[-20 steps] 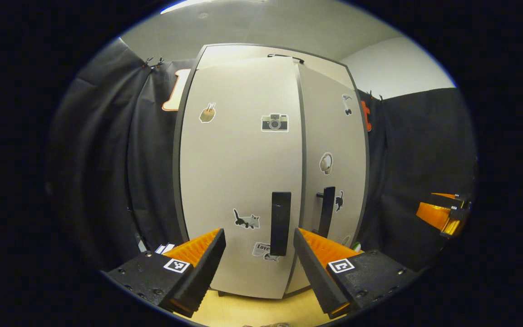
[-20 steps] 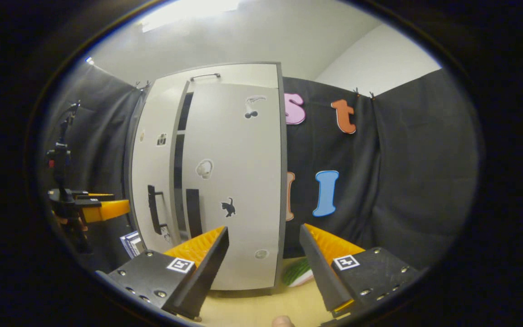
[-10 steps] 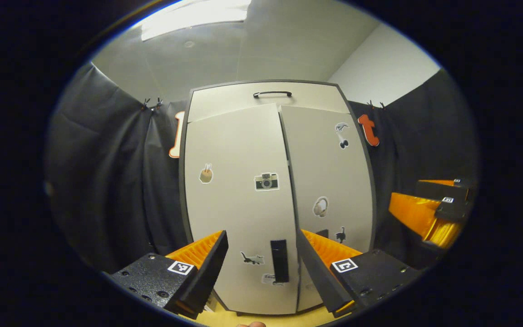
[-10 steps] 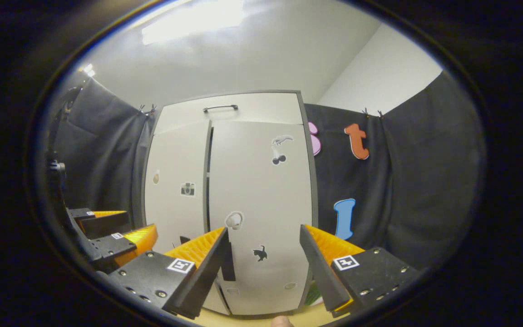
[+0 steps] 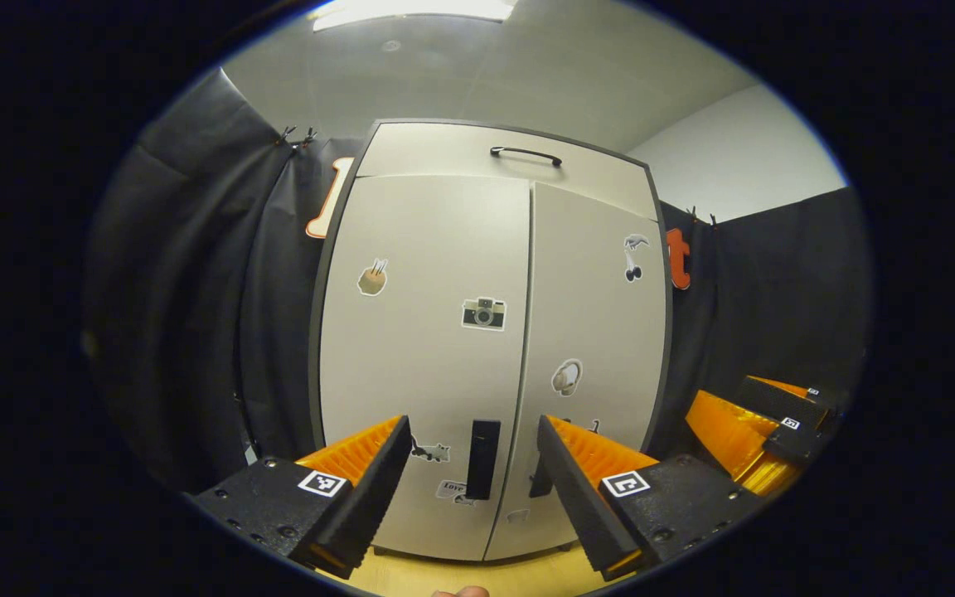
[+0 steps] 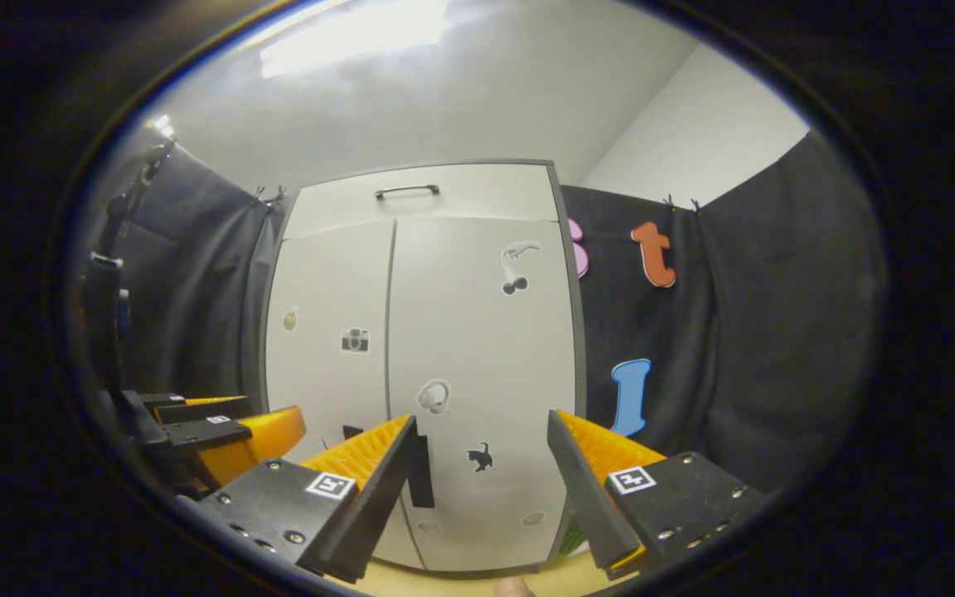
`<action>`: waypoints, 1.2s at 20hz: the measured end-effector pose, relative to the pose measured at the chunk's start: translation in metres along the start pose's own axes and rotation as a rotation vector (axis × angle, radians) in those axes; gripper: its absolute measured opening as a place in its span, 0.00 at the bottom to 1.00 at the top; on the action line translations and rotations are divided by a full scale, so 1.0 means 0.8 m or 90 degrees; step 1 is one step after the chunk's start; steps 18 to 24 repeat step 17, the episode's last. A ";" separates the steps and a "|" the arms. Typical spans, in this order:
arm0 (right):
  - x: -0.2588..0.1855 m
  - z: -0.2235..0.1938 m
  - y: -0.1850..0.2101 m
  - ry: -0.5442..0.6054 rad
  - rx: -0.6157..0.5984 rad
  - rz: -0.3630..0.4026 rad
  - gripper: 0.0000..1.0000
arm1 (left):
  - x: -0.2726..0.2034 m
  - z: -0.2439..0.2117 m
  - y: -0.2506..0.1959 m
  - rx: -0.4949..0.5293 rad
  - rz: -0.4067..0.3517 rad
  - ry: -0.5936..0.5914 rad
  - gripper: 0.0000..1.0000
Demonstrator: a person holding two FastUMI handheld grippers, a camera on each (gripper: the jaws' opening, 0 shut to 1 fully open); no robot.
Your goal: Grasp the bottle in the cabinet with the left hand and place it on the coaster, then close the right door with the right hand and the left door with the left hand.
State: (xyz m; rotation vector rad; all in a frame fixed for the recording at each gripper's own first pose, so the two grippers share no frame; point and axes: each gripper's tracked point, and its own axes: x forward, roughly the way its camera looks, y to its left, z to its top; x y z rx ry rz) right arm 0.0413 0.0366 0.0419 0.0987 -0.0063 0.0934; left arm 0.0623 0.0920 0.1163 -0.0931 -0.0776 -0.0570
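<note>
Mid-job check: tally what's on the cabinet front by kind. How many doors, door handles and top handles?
Doors: 2, left door and right door
Door handles: 2, left door handle and right door handle
Top handles: 1, top handle
Total: 5

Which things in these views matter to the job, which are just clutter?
Job:
left door
right door
left gripper
right gripper

Lying about:
door stickers, such as the camera sticker
top drawer handle
</note>
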 end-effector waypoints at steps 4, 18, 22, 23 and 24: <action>-0.009 -0.008 0.006 0.008 -0.008 -0.010 0.95 | -0.002 -0.015 0.008 -0.014 0.004 0.020 0.96; -0.037 -0.017 -0.009 0.019 -0.031 -0.030 0.95 | -0.018 -0.031 -0.008 0.004 -0.009 0.047 0.96; -0.037 -0.017 -0.009 0.019 -0.031 -0.030 0.95 | -0.018 -0.031 -0.008 0.004 -0.009 0.047 0.96; -0.037 -0.017 -0.009 0.019 -0.031 -0.030 0.95 | -0.018 -0.031 -0.008 0.004 -0.009 0.047 0.96; -0.037 -0.017 -0.009 0.019 -0.031 -0.030 0.95 | -0.018 -0.031 -0.008 0.004 -0.009 0.047 0.96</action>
